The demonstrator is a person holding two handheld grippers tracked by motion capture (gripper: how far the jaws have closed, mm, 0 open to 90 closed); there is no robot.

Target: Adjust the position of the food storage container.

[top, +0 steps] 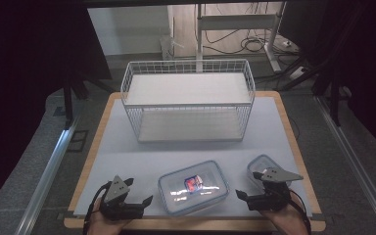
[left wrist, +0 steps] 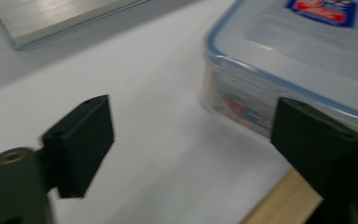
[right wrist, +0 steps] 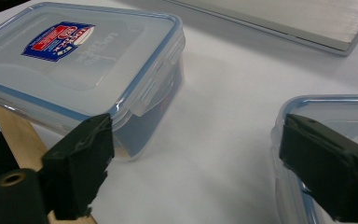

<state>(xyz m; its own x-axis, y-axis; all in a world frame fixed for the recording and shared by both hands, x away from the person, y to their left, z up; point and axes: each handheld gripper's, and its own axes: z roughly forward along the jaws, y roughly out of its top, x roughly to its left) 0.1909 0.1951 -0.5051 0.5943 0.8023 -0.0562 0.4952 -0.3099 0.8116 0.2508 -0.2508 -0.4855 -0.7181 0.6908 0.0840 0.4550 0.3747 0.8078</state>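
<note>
We see a lidded plastic box (top: 194,187) at the worktop's (top: 127,156) near edge, between our left gripper (top: 147,200) and right gripper (top: 241,195), both jaws spread and empty, a smaller box (top: 260,164) partly hidden behind the right gripper, a wire basket (top: 188,100) beyond.

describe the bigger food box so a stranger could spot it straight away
In front of the white wire basket, at the near table edge, lies the clear rectangular plastic food box with blue-rimmed lid. Unlike the smaller clear box to its right, it is wider and carries a red-and-blue label.

Clear blue-rimmed container (top: 194,188) with red-blue label (top: 193,182), white wire basket (top: 188,100), black grippers
</note>
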